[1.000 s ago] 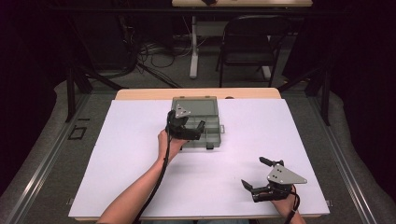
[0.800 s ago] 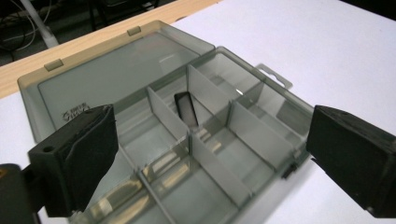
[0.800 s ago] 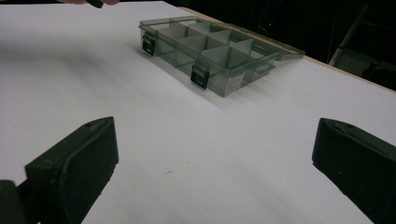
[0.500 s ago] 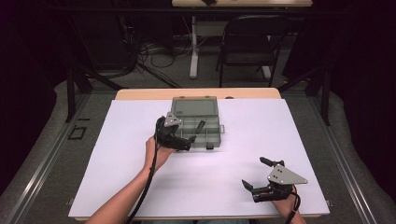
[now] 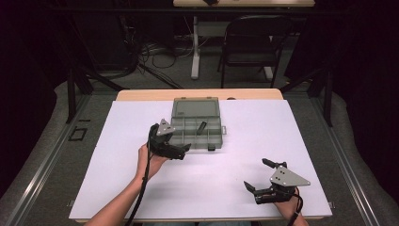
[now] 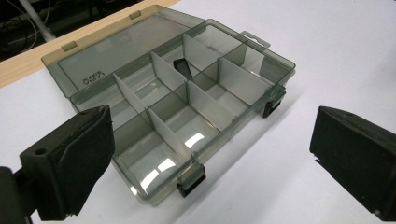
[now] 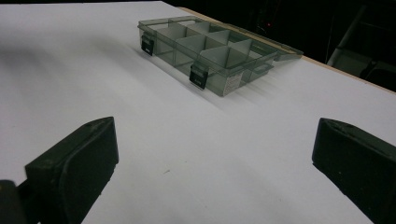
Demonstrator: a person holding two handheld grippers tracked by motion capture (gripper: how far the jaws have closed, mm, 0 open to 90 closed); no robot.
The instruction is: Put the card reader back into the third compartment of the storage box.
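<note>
A smoky clear compartment box [image 5: 195, 107] lies open at the back middle of the white table, its lid flat behind it. A small black piece [image 5: 201, 126] rests in one of its rear compartments, also seen as the dark piece [image 6: 182, 67] in the left gripper view. My left gripper [image 5: 184, 151] hovers just off the box's near left corner; its jaws have just been opening and stand wide with nothing between them. The box's dividers [image 6: 205, 100] show ahead of those jaws. My right gripper [image 5: 256, 173] rests open and empty at the near right, facing the box [image 7: 219, 79].
Two black latches [image 6: 190, 181] hang on the box's front wall. A white sheet [image 5: 103, 179] covers the table, with a wooden strip [image 5: 141, 94] along its far edge. A chair [image 5: 249, 42] and floor cables stand beyond the table.
My left gripper has drawn back from over the box, toward the near left. The right gripper has stayed in place.
</note>
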